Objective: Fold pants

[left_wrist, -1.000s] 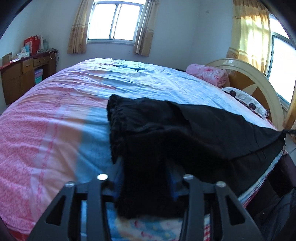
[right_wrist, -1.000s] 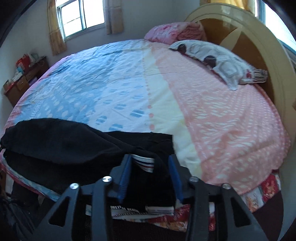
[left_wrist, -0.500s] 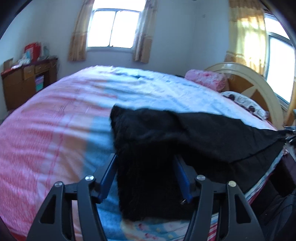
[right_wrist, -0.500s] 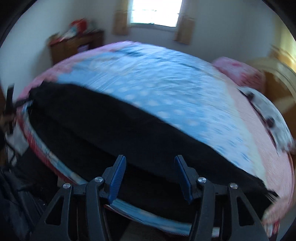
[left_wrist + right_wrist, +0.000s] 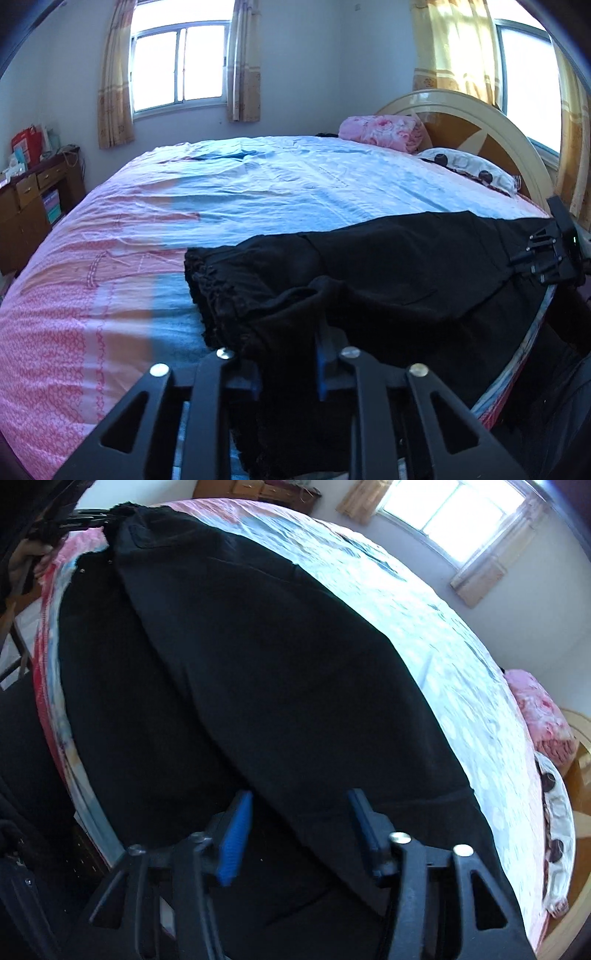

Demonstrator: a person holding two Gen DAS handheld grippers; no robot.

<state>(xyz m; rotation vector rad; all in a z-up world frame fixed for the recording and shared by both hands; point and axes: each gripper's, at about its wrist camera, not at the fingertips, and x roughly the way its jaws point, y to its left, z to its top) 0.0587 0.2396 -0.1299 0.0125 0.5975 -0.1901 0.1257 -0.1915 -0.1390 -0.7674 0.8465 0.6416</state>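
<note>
Left wrist view: your left gripper (image 5: pixel 286 363) is closing, pinching the gathered waist end of the black pants (image 5: pixel 388 280) at the near edge of the bed (image 5: pixel 258 192).

Right wrist view: your right gripper (image 5: pixel 299 830) is closing, pads apart, over the pants' (image 5: pixel 258 664) fabric. No legible writing.

Left tool (image 5: pixel 286 363) closing on bunched waistband of black pants (image 5: pixel 388 280); pants lie along bed's (image 5: pixel 258 192) near edge; right tool (image 5: pixel 550 254) at far leg end.
</note>
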